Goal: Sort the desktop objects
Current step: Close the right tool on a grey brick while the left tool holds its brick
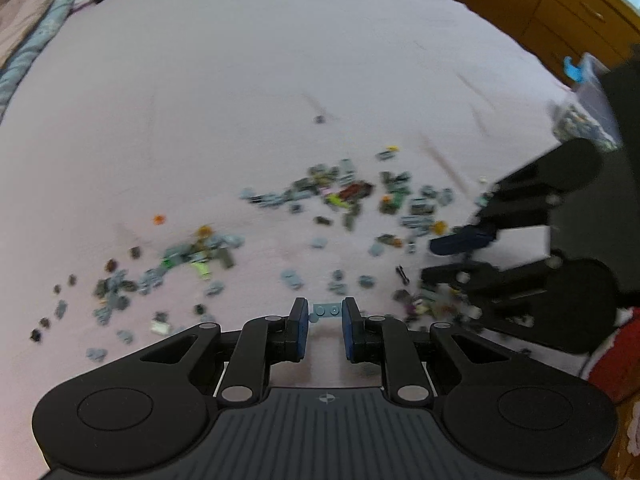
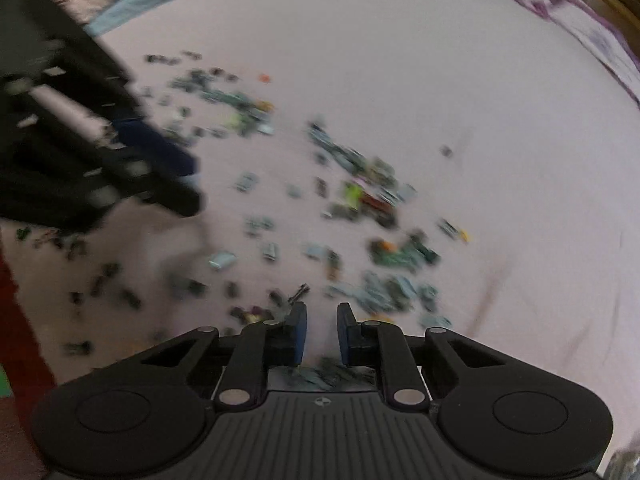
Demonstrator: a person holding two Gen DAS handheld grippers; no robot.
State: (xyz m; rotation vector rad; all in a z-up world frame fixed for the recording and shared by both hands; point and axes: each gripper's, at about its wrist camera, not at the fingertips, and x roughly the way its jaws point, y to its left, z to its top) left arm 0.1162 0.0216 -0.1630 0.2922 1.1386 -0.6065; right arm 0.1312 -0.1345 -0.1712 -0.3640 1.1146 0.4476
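Note:
Several small loose bricks lie scattered over a pink sheet. In the left wrist view my left gripper is shut on a small grey-blue studded plate, held crosswise between its blue pads above the sheet. My right gripper comes in from the right over the bricks there. In the right wrist view, my right gripper has its jaws close together with nothing seen between them. A small dark pin sits just at its left fingertip; contact is unclear. The blurred left gripper is at the upper left.
A clear box with bricks in it stands at the right edge of the sheet. Wooden drawers lie beyond it. Folded bedding borders the far left. Something red is at the near right.

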